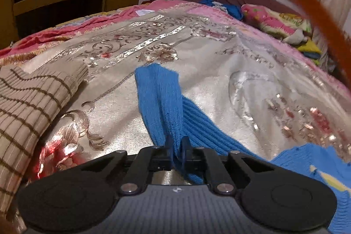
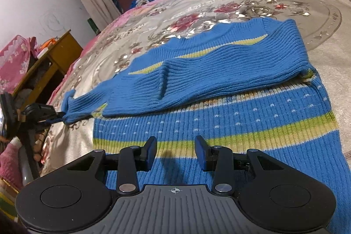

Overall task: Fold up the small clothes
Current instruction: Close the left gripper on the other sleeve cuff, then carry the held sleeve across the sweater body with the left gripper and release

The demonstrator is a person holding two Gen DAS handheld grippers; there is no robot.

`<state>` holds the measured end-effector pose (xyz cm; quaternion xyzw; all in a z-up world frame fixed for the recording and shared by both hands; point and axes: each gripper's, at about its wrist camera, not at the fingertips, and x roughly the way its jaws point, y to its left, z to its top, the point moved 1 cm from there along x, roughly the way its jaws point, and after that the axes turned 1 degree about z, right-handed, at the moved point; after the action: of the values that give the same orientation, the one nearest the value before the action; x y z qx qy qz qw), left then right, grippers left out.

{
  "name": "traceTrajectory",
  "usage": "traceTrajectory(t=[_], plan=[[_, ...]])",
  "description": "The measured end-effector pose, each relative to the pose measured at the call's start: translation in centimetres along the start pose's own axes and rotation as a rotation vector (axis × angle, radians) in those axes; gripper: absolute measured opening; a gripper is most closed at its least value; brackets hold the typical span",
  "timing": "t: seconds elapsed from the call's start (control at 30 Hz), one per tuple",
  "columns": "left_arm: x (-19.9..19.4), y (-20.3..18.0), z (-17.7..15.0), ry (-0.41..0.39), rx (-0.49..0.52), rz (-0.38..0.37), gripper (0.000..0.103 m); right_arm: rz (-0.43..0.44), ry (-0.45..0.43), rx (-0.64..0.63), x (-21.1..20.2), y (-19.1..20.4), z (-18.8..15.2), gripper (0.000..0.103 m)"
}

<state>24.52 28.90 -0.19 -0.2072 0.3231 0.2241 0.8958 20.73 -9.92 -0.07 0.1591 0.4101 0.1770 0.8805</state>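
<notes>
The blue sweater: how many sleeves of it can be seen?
2. One sleeve lies folded across the sweater's chest; the other sleeve stretches off its side, cuff pinched in the left gripper.

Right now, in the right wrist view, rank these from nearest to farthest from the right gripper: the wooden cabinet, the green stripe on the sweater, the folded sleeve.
1. Green stripe: just beyond the open right gripper.
2. Folded sleeve: lying across the blue sweater, farther up the bed.
3. Wooden cabinet: off the bed, far left.
</notes>
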Motion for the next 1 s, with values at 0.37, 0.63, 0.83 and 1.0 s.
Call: traceTrajectory(t=[0.37,0.63,0.83,1.0], plan=[[-2.8,5.3,-3.1,0.029,-0.111,0.013,0.013,0.014,0.005,-0.01,-0.3,0.5,-0.2,0.038],[-1.3,1.8,1.6,-0.05,-0.088,-0.025,0.041,0.026,0.015,-0.032,0.5,1.9,-0.2,0.038],[2.5,-0.1,2.8,-0.018,-0.005,0.107,0.048,0.032,0.031,-0.03,1.3,2.1,-0.2,0.038],[2.8,0.8,2.7,-0.011,-0.055,0.089,0.014,0.038,0.031,-0.022,1.4,1.8,-0.1,0.038]])
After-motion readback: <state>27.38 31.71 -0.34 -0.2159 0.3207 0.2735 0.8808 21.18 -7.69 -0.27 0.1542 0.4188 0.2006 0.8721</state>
